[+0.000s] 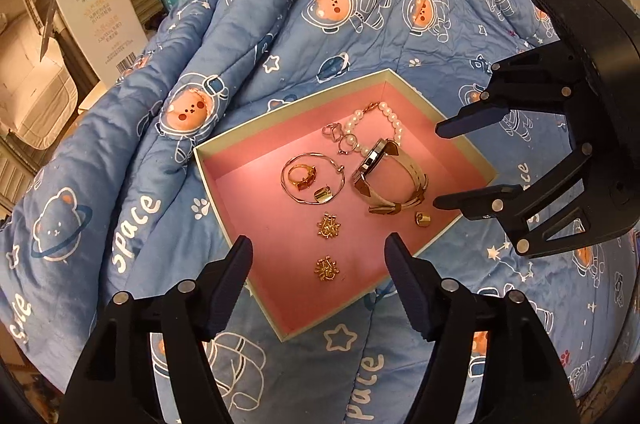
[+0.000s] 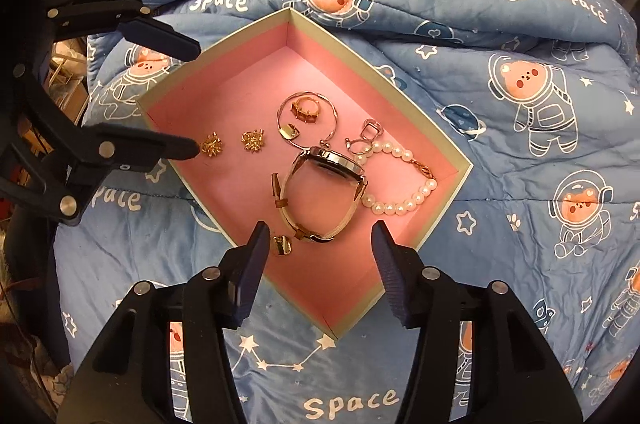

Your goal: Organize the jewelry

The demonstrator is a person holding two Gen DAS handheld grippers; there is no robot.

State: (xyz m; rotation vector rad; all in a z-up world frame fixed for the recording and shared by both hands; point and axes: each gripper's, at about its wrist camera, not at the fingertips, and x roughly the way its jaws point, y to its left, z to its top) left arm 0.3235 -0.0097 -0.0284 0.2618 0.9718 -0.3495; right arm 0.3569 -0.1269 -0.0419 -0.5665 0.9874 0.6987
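Jewelry lies in the pink box (image 1: 240,180); the watch (image 1: 390,176) stands on edge. Both the left gripper (image 1: 318,256) and right gripper (image 2: 320,240) hover with fingers wide, empty.

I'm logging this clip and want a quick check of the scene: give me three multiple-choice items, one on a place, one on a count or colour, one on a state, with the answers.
1. Where does the watch lie?
A. On the blanket beside the box
B. Inside the pink-lined box
C. Between the right gripper's fingers

2. How many gold flower-shaped earrings are in the box?
A. One
B. Two
C. Four

3. In what state is the left gripper?
A. Open, holding nothing
B. Shut on the pearl bracelet
C. Shut on a ring

Answers:
1 B, the watch rests on the pink floor next to the pearl bracelet.
2 B, a pair lies side by side near one wall.
3 A, its fingers stand wide apart above the box with nothing between them; the right gripper is open too.
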